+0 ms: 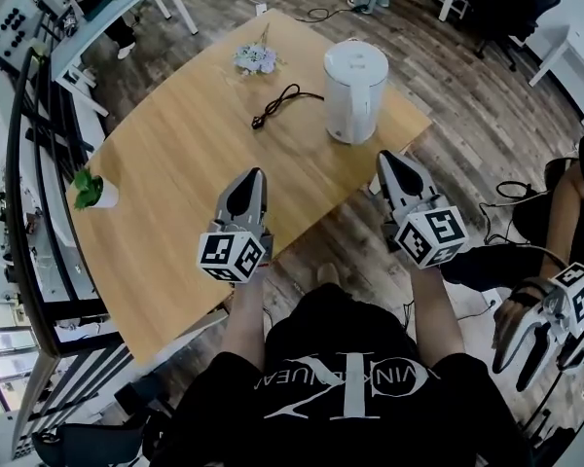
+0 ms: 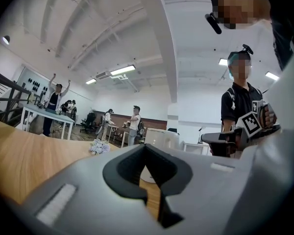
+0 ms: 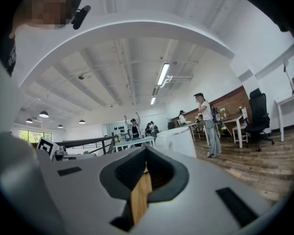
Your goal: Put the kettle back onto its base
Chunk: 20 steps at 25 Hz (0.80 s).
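Though near table (image 1: 175,163) edge, kettle (image 1: 355,90) unobstructed.

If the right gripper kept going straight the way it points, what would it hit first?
Most likely the white kettle, which stands just ahead of the right gripper; depth is unclear, so it might only graze it.

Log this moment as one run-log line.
left gripper: shut, empty | right gripper: shut, empty | kettle: upright on table, apart from both

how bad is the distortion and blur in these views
Head view: strong fisheye bows the light wooden table, white cylindrical kettle is sharp. Left gripper view: dark round vignette, near left claw soft. Right gripper view: ceiling strip light blown out, beams curved.
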{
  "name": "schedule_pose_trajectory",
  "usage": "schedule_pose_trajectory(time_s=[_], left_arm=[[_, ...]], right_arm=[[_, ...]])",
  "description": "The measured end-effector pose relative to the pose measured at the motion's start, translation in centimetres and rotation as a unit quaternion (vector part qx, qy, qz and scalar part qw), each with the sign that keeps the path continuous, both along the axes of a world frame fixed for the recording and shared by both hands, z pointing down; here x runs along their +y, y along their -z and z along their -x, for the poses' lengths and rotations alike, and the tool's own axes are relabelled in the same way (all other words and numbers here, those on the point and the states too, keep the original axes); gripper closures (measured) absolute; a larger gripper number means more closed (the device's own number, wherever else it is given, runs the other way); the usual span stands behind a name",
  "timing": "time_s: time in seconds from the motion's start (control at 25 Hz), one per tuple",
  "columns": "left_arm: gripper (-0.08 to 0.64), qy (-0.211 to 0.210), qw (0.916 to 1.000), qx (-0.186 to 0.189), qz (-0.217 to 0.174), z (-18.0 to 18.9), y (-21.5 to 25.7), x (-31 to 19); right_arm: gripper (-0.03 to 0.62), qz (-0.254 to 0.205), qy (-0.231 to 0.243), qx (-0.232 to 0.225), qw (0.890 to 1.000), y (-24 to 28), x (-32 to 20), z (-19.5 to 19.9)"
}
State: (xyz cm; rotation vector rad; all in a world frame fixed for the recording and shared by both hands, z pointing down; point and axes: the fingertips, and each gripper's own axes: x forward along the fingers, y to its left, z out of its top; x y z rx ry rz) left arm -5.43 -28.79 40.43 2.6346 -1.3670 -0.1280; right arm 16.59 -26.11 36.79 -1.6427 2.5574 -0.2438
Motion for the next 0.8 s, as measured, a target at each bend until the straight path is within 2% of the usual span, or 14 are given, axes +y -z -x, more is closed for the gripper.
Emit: schedule_pose_trajectory(time_s=[0.32,0.48,0.8], left_arm=[[0.549,0.016,0.9998,0.009,-0.001,1.5,0.6,2.8],[0.549,0.023,0.9997,0.01,-0.006,1.8,1.1,3.5],[0.549,0.013,0.9982,-0.044,-0.038,0.6,2.3,4.8]], right_arm=[[0.578,0.005,-0.001,-0.001,1.0,0.6,3.0,1.0],[0.578,-0.009,-0.004,0.005,1.0,2.0,3.7,0.9],[0.578,-0.027,-0.024,0.009,0.999,3.5,4.7,-0.3]])
